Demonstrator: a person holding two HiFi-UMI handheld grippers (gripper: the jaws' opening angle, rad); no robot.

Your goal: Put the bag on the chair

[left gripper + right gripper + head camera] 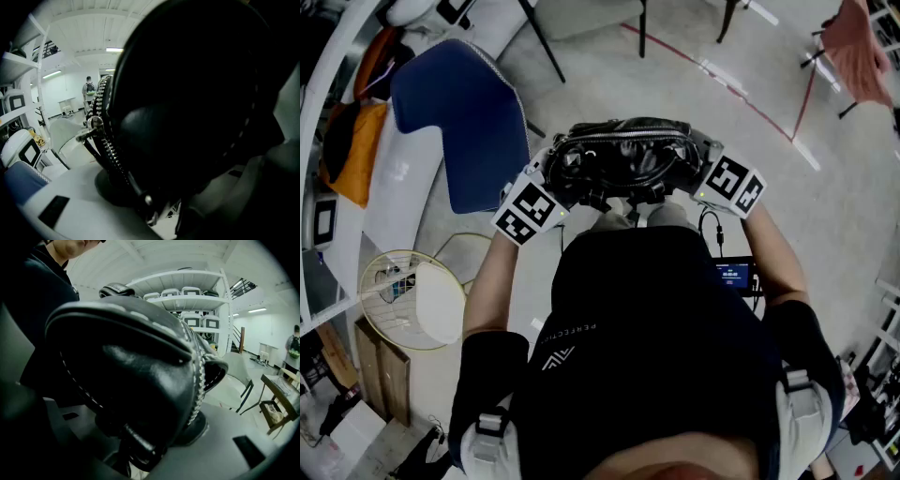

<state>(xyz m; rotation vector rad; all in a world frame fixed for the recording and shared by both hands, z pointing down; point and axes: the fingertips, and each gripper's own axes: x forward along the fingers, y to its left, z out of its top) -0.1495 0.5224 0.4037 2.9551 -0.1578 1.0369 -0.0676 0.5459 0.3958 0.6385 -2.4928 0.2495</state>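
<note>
A black leather bag (623,159) with a silver zip hangs in the air in front of the person's chest, held from both ends. My left gripper (555,183) is shut on its left end and my right gripper (701,176) on its right end. In the left gripper view the bag (197,117) fills most of the picture, pressed between the jaws of the left gripper (154,206). The right gripper view shows the bag (131,366) the same way, wedged in the right gripper (140,451). A blue chair (459,122) stands on the floor to the left, below the bag's level.
A grey chair (581,14) stands farther ahead. A round wire basket (403,300) with a white thing in it sits left of the person. White shelves (337,159) line the left side. A pink cloth (858,47) hangs at top right. Another person (88,89) stands far off.
</note>
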